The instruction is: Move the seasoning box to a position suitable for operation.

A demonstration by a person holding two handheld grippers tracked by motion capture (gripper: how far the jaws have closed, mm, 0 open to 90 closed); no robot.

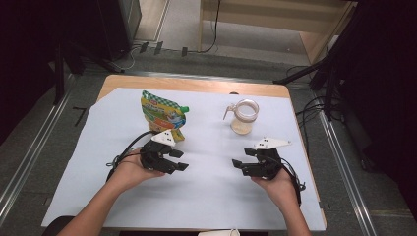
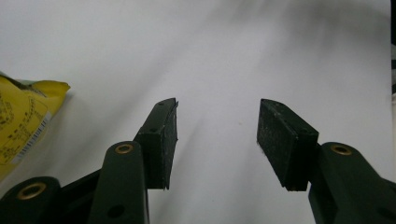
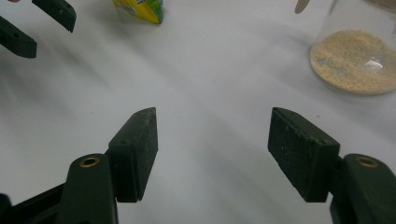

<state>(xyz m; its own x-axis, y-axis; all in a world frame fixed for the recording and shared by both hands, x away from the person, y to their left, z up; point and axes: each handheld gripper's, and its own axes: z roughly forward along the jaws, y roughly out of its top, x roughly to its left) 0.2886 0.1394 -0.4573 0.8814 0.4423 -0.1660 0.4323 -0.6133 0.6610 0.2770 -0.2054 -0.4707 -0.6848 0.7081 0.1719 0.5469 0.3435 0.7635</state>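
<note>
left gripper (image 1: 183,161): fingers apart, empty | right gripper (image 1: 241,160): fingers apart, empty | pouch (image 1: 162,114): upper left of centre, upright, just beyond left gripper, the nearer one | jar (image 1: 243,117): upper right, beyond right gripper | both on white surface (image 1: 211,196)

Lab: rails (image 1: 29,157), cables (image 1: 310,105), paper-covered table (image 1: 216,196)

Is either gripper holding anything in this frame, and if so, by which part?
Nothing is held. The left gripper and right gripper both stand open over the white sheet, with the yellow pouch and glass jar untouched.
</note>
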